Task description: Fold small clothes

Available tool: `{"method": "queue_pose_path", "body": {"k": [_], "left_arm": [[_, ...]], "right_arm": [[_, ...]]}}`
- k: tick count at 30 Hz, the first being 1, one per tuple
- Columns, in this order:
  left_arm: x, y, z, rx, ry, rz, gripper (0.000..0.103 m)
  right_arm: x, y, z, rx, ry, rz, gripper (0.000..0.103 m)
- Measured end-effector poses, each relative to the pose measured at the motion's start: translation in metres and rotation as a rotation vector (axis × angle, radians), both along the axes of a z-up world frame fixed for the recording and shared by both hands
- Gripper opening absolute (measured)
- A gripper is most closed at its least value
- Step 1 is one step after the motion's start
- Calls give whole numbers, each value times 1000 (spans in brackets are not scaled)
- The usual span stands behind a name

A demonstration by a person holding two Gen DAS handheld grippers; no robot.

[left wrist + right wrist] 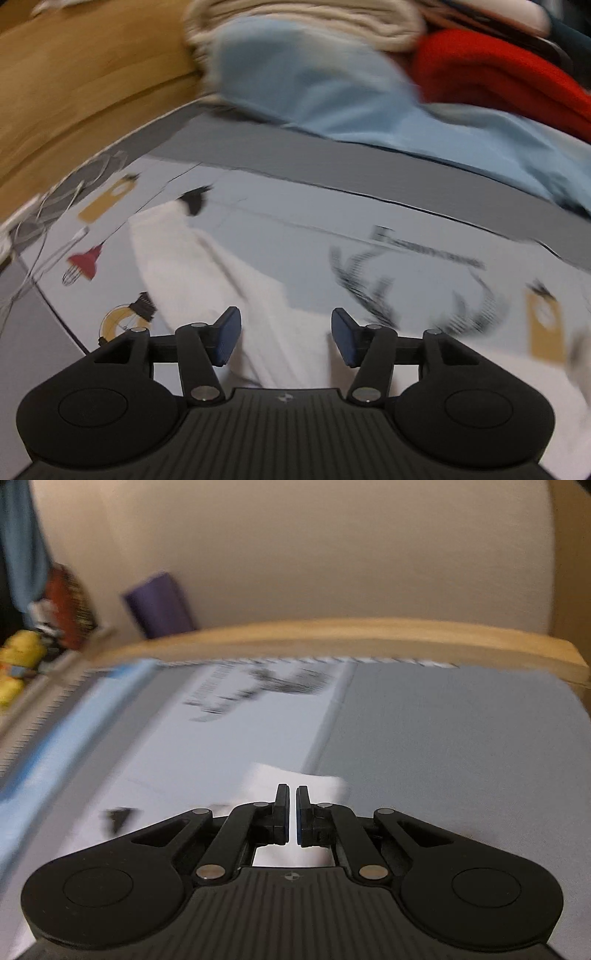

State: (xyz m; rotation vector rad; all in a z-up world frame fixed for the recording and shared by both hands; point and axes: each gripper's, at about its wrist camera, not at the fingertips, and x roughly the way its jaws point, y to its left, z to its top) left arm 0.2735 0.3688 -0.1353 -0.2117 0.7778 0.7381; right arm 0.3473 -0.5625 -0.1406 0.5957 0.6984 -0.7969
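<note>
The left tool [284, 336] hangs with its jaws wide apart and nothing between them; the white cloth [207, 273] lies flat on the printed mat [424, 236] right under and ahead of it, running off to its left. Beyond it, a heap of clothes [314, 85] crowds the mat's far edge. The right tool [291, 814] has its jaws almost together with a thin gap; white cloth [295, 781] shows just past the tips, but I cannot tell whether any is pinched. Both views are smeared. Moving this fast, I'd say the cloth could slip free or drag crooked, or the left tool could snag the heap.
</note>
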Motion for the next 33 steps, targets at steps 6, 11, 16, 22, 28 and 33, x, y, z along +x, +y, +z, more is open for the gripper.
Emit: {"method": "queue_pose_path", "body": {"k": [6,11,16,22,28,33], "left_arm": [[18,28,-20,-9,35,8,58],[-8,35,-18,6,-3,-5,10],[-59,38,17,1,-179,9,10],[-127,60,21,-314,-267,197,12],[-186,101,-9,-621,-292,389,12],[-202,134,-8,-641,-425,459,22]], "right_arm": [[-6,74,75,77,-109,265,22],[-27,143,110,152,-129,452,25],[-43,213,106,236,-111,563,25],[-38,278,77,289,0,679,25],[-33,324,45,359,132,788,27],[-39,345,1,446,345,820,29]]}}
